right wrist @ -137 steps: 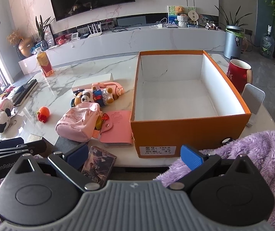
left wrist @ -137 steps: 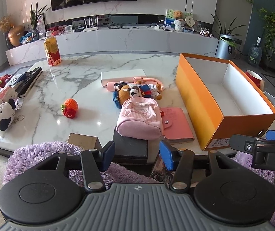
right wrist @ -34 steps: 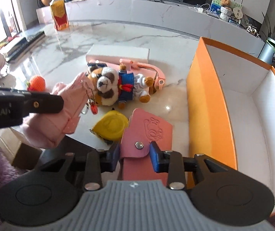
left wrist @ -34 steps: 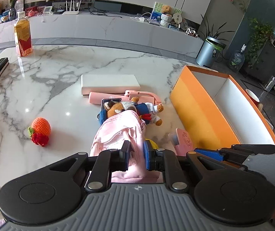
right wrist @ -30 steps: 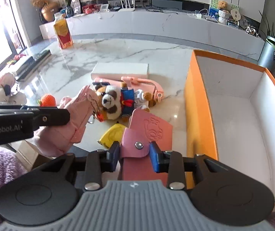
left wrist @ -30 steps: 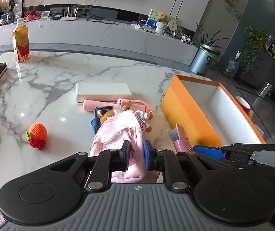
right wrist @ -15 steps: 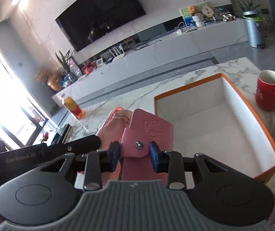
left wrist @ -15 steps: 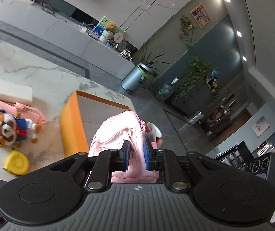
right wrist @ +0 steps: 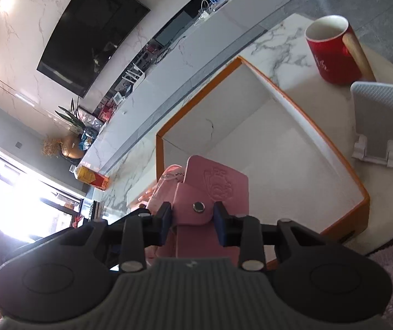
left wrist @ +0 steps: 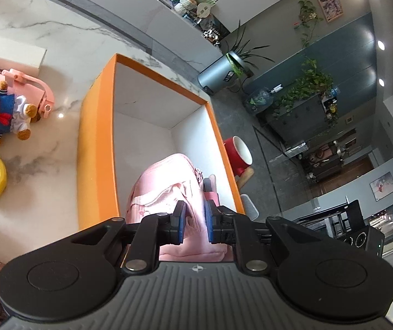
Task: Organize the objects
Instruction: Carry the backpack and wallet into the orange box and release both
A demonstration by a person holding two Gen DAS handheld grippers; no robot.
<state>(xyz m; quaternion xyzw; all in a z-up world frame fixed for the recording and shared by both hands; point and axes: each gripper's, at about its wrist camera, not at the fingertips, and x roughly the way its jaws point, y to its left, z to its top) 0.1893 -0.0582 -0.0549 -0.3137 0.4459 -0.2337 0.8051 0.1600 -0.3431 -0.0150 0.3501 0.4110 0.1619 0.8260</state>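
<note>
Pink backpack (left wrist: 166, 184) and pink wallet (right wrist: 213, 192), each pinched in our left fingers (left wrist: 180, 221) and right fingers (right wrist: 165, 221), hang side by side above the open orange box (left wrist: 97, 110), which lies straight below both.

Both wrist cameras look forward and steeply down from close above, each view strongly tilted. They share the open orange box (left wrist: 152, 88) (right wrist: 301, 143) and the red mug (left wrist: 239, 155) (right wrist: 331, 49) beside it.
</note>
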